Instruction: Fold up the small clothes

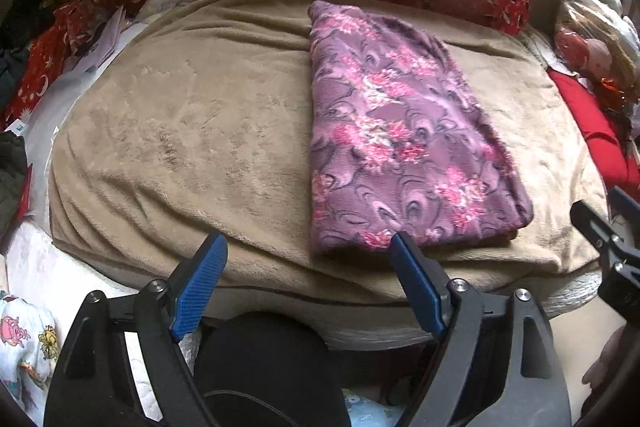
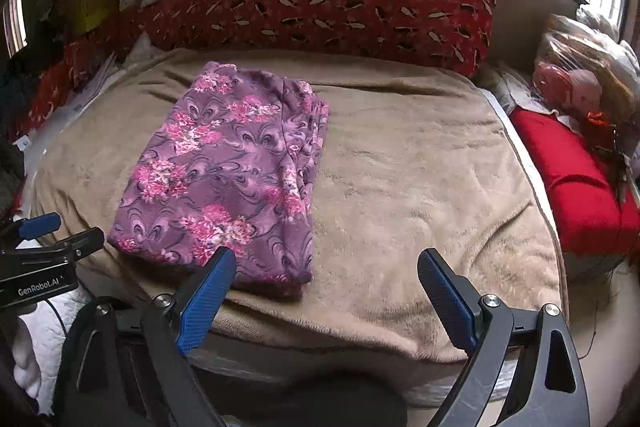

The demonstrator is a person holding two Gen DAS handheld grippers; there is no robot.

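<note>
Since the purple floral garment [image 1: 404,131] lies as a neat folded rectangle on the tan blanket [image 1: 180,131] of the bed, this piece looks done — left tongs [image 1: 308,263] and right tongs [image 2: 326,277] both gape wide, empty, just short of its near edge. No other unfolded clothes clearly visible.

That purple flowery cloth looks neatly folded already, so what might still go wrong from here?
1. The folded purple floral fleece garment lies close to the near edge of the tan plush blanket; a nudge might slide it off.
2. Its layered right edge looks loose and rumpled, so lifting it there may undo the fold.
3. Both the left hand-held gripper and the right hand-held gripper are open and empty, with blue pads near the cloth that might snag it.
</note>
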